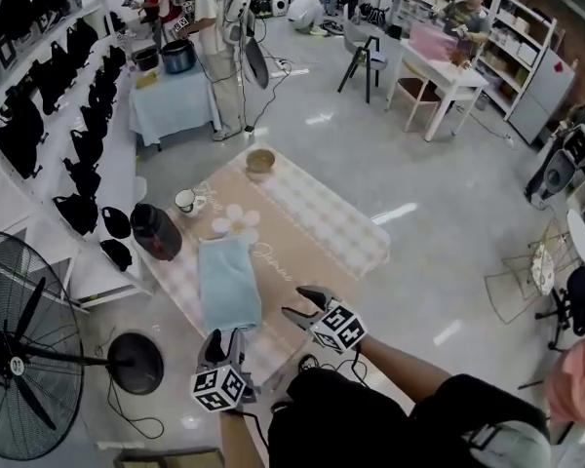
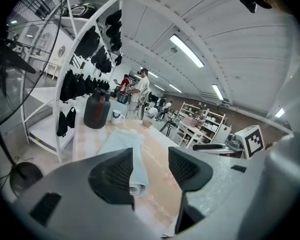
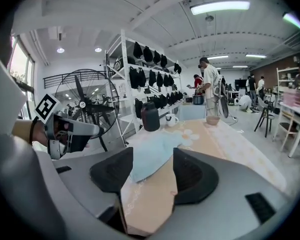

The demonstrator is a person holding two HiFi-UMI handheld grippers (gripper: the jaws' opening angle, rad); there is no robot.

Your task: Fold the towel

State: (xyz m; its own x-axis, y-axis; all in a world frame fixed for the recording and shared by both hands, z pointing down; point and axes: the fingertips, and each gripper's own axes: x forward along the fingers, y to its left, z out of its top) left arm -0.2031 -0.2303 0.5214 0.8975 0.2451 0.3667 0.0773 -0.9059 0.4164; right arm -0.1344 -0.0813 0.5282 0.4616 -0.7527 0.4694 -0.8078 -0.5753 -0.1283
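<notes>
The towel (image 1: 228, 283) lies flat on the bench (image 1: 322, 213), on its left part, between the dark jug (image 1: 156, 230) and the near edge. It has the shape of a long narrow strip, and in the left gripper view its near end (image 2: 132, 184) shows several layers one over the other, so I judge that at least one fold along the length is already made. What is probably left is to fold the strip across, the near end to the far end, and to smooth it. The left gripper (image 1: 224, 339) hovers near the close end of the towel, its jaws wide apart with nothing between them. The right gripper (image 1: 303, 303) is just beside the towel's near right corner, its jaws also wide apart and empty. Both point forward and a little downward, side by side, and neither touches the cloth
</notes>
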